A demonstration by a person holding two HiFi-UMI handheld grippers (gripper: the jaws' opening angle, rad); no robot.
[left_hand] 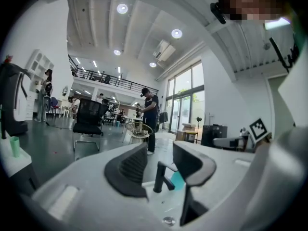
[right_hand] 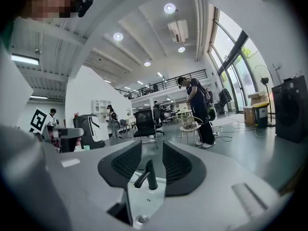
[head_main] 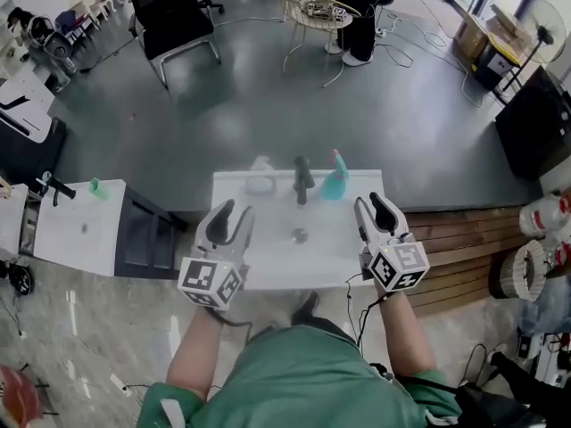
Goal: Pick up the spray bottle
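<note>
The teal spray bottle (head_main: 335,182) stands upright at the back right of a white sink (head_main: 268,270), just right of the black faucet (head_main: 303,179). My left gripper (head_main: 234,212) hovers open over the sink's near left part and my right gripper (head_main: 372,201) is open at the sink's right edge; neither touches the bottle. In the left gripper view, the open gripper (left_hand: 159,150) frames the faucet (left_hand: 161,177), with the teal bottle (left_hand: 177,180) partly hidden behind it. My right gripper (right_hand: 152,147) shows only the faucet (right_hand: 148,174) and the drain (right_hand: 140,219).
A pale, clear object (head_main: 260,179) sits at the sink's back left. To the left is a white cabinet (head_main: 80,234) with a green cup (head_main: 95,186). Wooden planks (head_main: 464,248) lie to the right. A black chair (head_main: 169,20), a wire chair (head_main: 317,12) and a standing person (head_main: 357,16) are beyond.
</note>
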